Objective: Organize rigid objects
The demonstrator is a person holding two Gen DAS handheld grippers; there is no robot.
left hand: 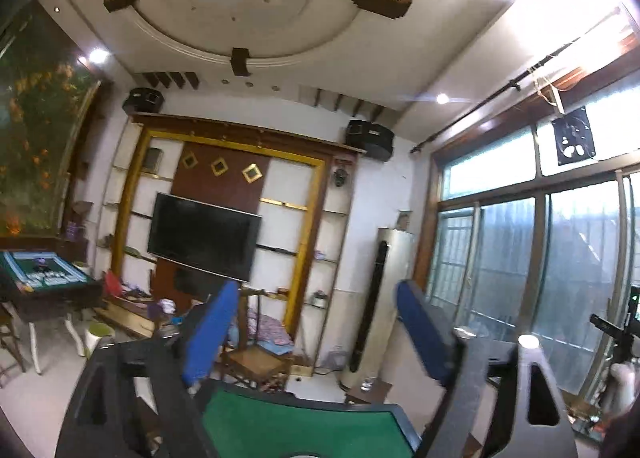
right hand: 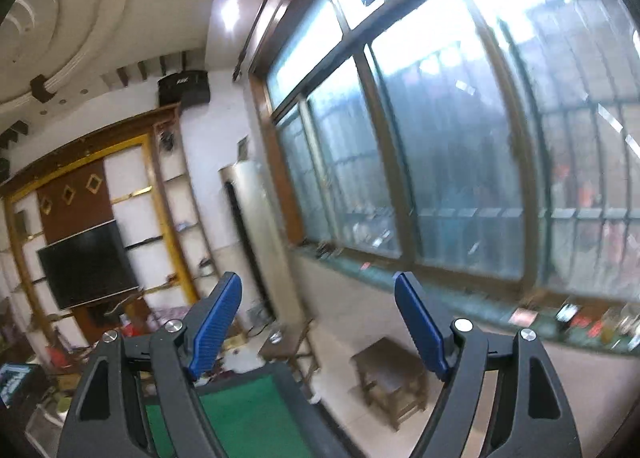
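Note:
My left gripper (left hand: 316,290) is raised and points level across the room, its blue-padded fingers (left hand: 210,332) spread wide with nothing between them. Below it lies the far edge of a green-topped table (left hand: 304,422). My right gripper (right hand: 318,284) also stands open and holds nothing, facing the corner by the window. A corner of the same green table (right hand: 256,414) shows under it. No rigid object of the task is visible in either view.
A wall unit with a black television (left hand: 204,236) faces the left gripper. A tall standing air conditioner (left hand: 380,298) fills the corner. Another green game table (left hand: 44,278) stands far left. Wooden stools (right hand: 390,382) sit below the large window (right hand: 460,158).

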